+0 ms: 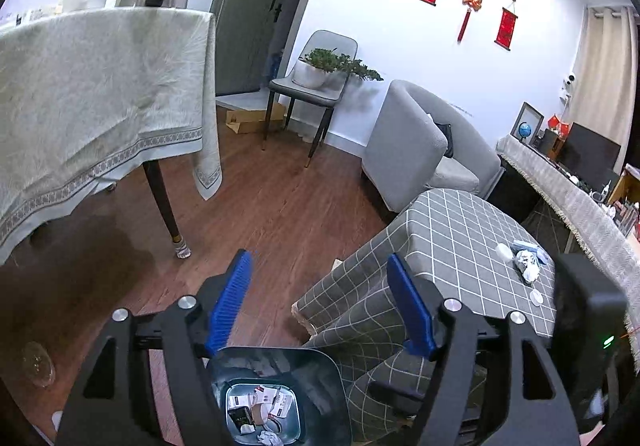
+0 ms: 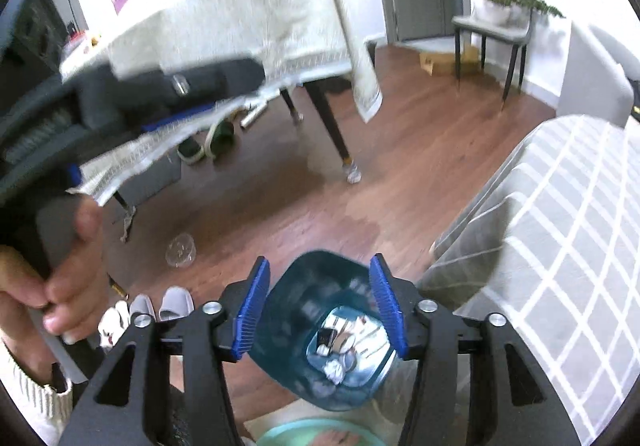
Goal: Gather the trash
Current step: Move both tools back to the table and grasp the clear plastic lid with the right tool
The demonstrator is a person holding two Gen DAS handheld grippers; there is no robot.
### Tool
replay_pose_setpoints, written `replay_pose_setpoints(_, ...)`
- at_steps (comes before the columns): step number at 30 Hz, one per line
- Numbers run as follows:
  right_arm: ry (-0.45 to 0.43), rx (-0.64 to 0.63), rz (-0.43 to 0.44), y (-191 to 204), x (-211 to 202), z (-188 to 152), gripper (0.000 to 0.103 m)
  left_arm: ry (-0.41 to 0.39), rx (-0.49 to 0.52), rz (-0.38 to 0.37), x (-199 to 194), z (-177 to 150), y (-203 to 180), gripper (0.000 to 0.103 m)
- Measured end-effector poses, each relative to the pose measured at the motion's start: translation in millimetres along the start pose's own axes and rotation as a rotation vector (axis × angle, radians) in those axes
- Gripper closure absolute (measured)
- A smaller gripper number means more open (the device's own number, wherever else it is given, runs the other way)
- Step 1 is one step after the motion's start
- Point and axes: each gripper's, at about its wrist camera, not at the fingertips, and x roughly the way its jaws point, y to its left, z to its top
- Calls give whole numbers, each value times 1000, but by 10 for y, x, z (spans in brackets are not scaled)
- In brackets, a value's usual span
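A blue trash bin (image 1: pixel 280 386) stands on the wood floor beside a low table with a grey checked cloth (image 1: pixel 452 230). The bin holds paper scraps and crumpled wrappers (image 1: pixel 260 412). My left gripper (image 1: pixel 320 278) is open and empty above the bin's far side. Crumpled foil and tissue trash (image 1: pixel 528 264) lies on the checked table to its right. In the right wrist view my right gripper (image 2: pixel 318 286) is open and empty, straight over the bin (image 2: pixel 320 334). The left gripper (image 2: pixel 168 94), held by a hand, shows blurred at upper left there.
A clear plastic cup (image 2: pixel 181 250) lies on the floor left of the bin; it also shows in the left wrist view (image 1: pixel 38 364). A dining table with a pale cloth (image 1: pixel 100 94), a grey chair with a plant (image 1: pixel 316 86), an armchair (image 1: pixel 420 150) and slippers (image 2: pixel 160 306) stand around.
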Motion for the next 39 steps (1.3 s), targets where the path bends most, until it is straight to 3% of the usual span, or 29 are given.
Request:
replay_pose_setpoints(13, -146, 85, -219, -795, -773, -32, 35, 54, 60, -63, 246, -35, -559, 19)
replay_pose_setpoints(20, -167, 166, -302, -1263, -1058, -217, 34, 68, 121, -101, 350, 10, -976, 13)
replay_pose_setpoints(28, -137, 240, -405, -1693, -1251, -447, 33, 83, 179, -148, 478, 45, -1468, 11)
replay_pose_setpoints(39, -61, 282, -454, -2032, -1287, -657, 33, 137, 244, -198, 880, 43, -2055, 11)
